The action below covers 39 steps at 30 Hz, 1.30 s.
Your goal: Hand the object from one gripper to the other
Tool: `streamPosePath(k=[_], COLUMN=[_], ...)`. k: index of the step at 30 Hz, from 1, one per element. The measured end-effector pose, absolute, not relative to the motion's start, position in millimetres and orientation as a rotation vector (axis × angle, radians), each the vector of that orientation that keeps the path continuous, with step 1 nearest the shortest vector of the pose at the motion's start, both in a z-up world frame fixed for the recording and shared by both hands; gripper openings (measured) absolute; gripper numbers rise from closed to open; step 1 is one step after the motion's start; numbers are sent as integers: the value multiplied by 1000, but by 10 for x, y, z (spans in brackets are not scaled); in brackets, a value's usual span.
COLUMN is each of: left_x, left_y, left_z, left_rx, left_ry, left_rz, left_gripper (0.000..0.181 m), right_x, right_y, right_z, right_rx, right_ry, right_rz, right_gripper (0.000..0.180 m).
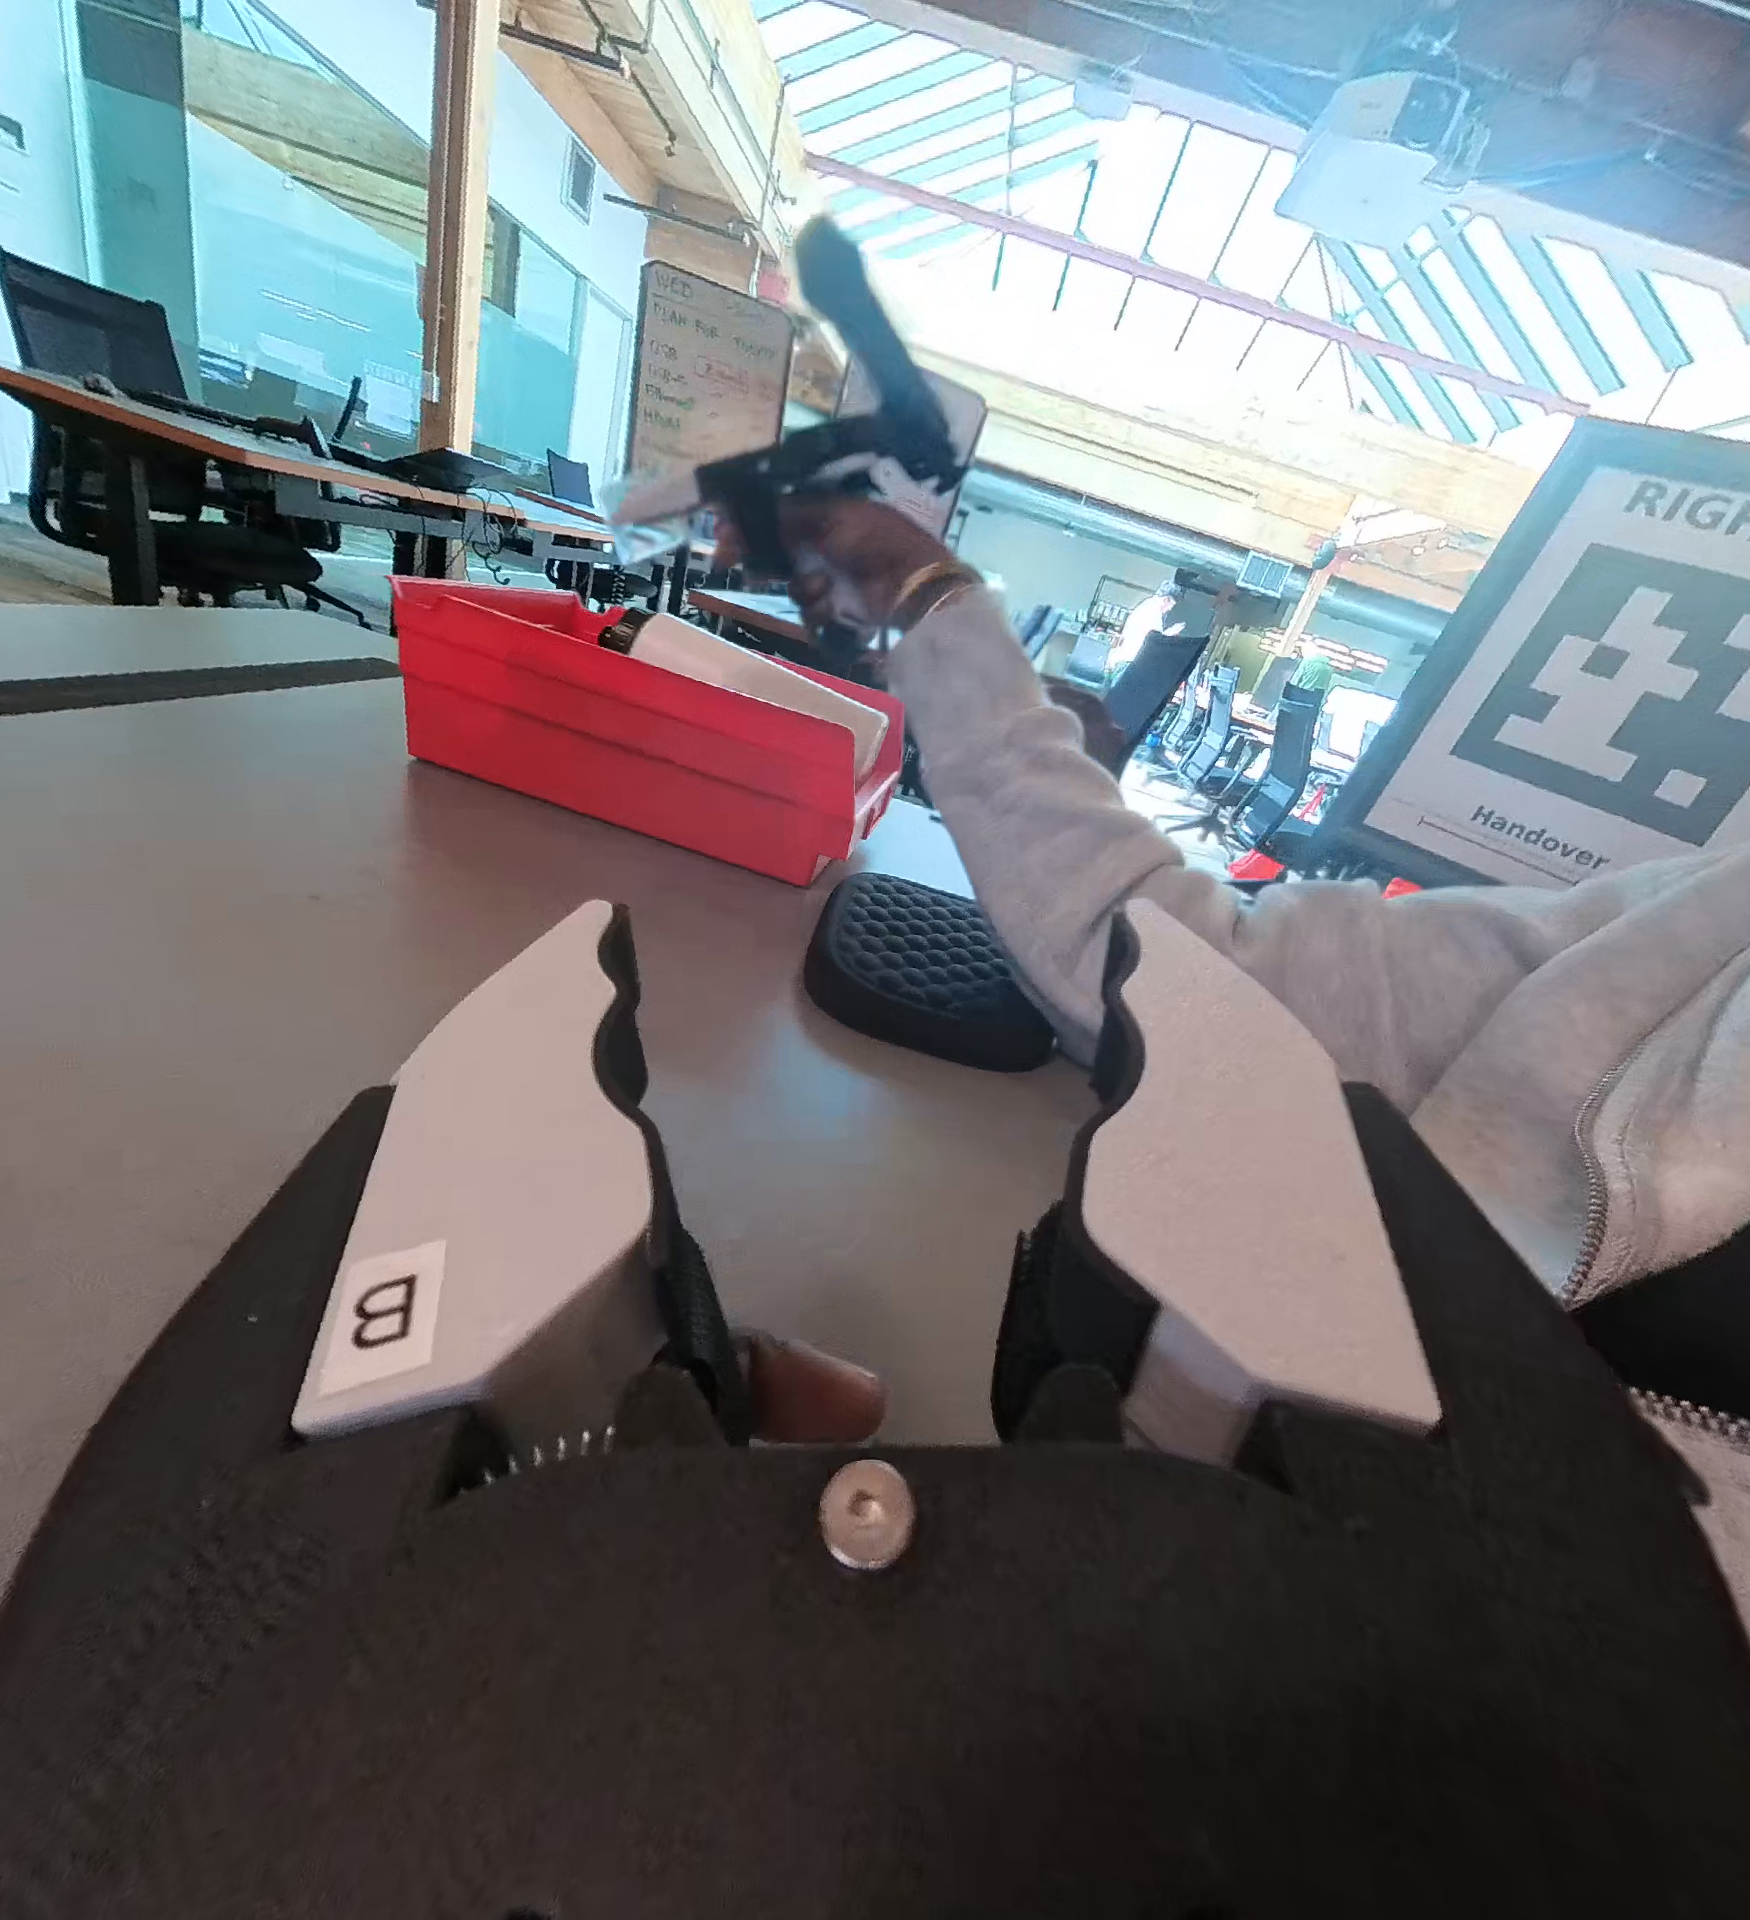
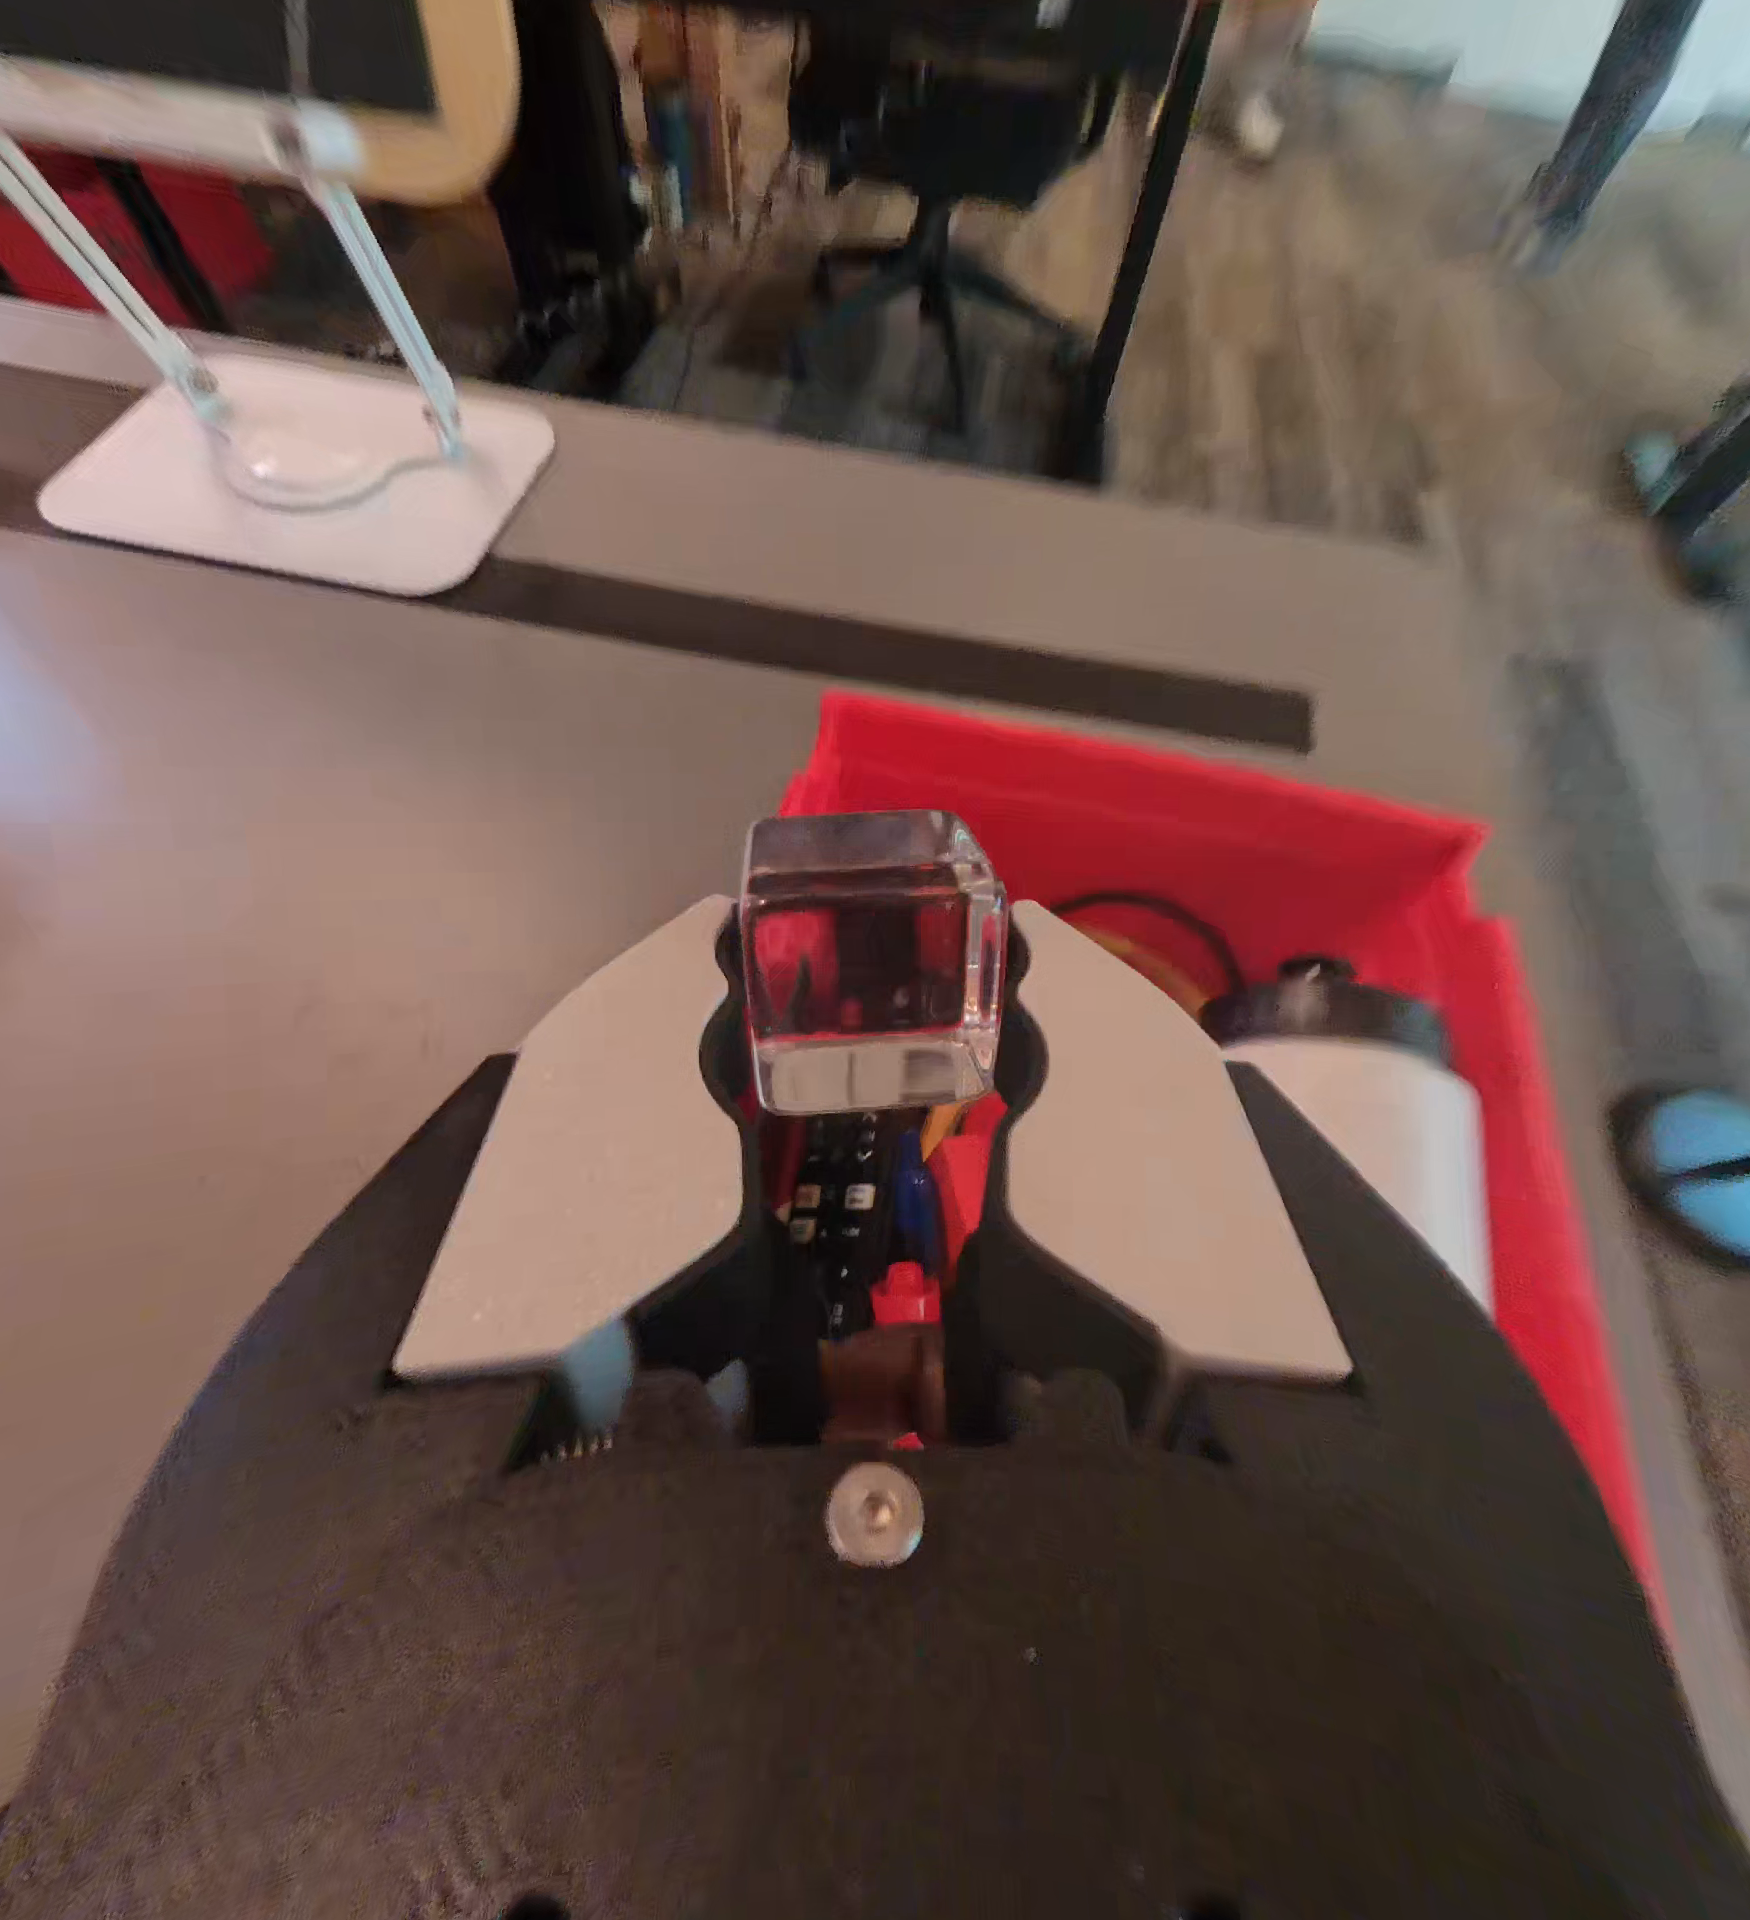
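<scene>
Left gripper [image 1: 866, 997] low over grey table [image 1: 175, 935], fingers spread wide, nothing between them. Black mesh pad [image 1: 923, 971] just beyond. Right gripper [image 2: 869, 971] raised above red bin [image 2: 1162, 821], closed on clear cube [image 2: 871, 961] at its fingertips. Cube near-equal sided, no clear long axis; flat face toward the camera. White bottle [image 2: 1370, 1132] lies in bin.

Bright daylight is admitted by the skylight [image 1: 1162, 260] at 1 o'clock; edges are bent, backgrounds motion-blurred.
</scene>
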<state>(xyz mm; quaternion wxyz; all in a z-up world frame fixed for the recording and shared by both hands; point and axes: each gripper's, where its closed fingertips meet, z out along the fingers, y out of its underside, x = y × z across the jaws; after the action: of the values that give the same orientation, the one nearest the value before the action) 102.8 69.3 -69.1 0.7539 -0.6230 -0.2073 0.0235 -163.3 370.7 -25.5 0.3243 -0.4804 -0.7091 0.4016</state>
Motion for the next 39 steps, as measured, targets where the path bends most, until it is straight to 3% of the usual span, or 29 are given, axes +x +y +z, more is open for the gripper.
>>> streamPosePath(k=[12,16,21,29,34,37,39], left_x=[1095,1101,1109,1155,1181,1271,1272], left_y=[738,742,754,763,548,126,-259], left_z=[-722,-726,-737,-706,-474,-82,152], left_rx=[-1418,-1425,-1437,-1439,-1354,-1169,-1081], left_ry=[-397,-391,-385,-340,-316,-333,-370], left_rz=[99,109,113,142,314,389,453], left_gripper=[85,84,84,85,98,98,89], right_x=[-1929,-1930,-1955,-1738,-1331,-1135,-1032], right_y=[3906,3912,3969,4117,4026,3958,3940], right_z=[-1205,-1260,-878,372,969,1137,1244], right_rx=[-1462,-1498,-1491,-1247,-1060,-990,-941], right_ry=[-2003,-2004,-1825,-1256,-1111,-1121,-1100], right_rz=[715,730,915,1447,1725,1777,1799], right_gripper=[45,46,60,125,139,140,136])
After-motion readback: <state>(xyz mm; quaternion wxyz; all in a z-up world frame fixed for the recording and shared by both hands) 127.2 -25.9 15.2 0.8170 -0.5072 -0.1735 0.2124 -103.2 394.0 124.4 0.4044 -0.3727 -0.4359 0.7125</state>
